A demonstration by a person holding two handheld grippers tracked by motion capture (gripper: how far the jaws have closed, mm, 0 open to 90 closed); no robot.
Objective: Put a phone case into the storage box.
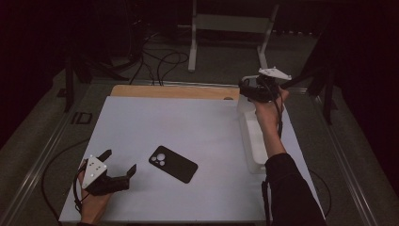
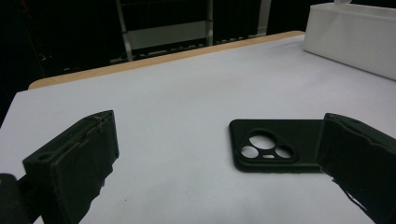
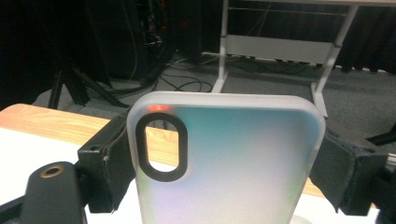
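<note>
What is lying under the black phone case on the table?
The black phone case lies flat, camera cut-outs showing, directly on the white table sheet. Nothing sticks out from beneath it; whatever its body covers cannot be seen.

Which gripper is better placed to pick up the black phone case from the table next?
Left: the left gripper sits open beside the black phone case, while the right gripper already clamps a translucent case.

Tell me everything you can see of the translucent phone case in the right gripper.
The translucent phone case is frosted, whitish with a faint teal and pink sheen, with rounded corners and a dark-rimmed oval camera cutout near one top corner; a small red-orange glow sits above that cutout. It looks like soft plastic. It stands upright between the jaws of the right gripper, which clamp its two long edges, held in the air above the far end of the white bin.
</note>
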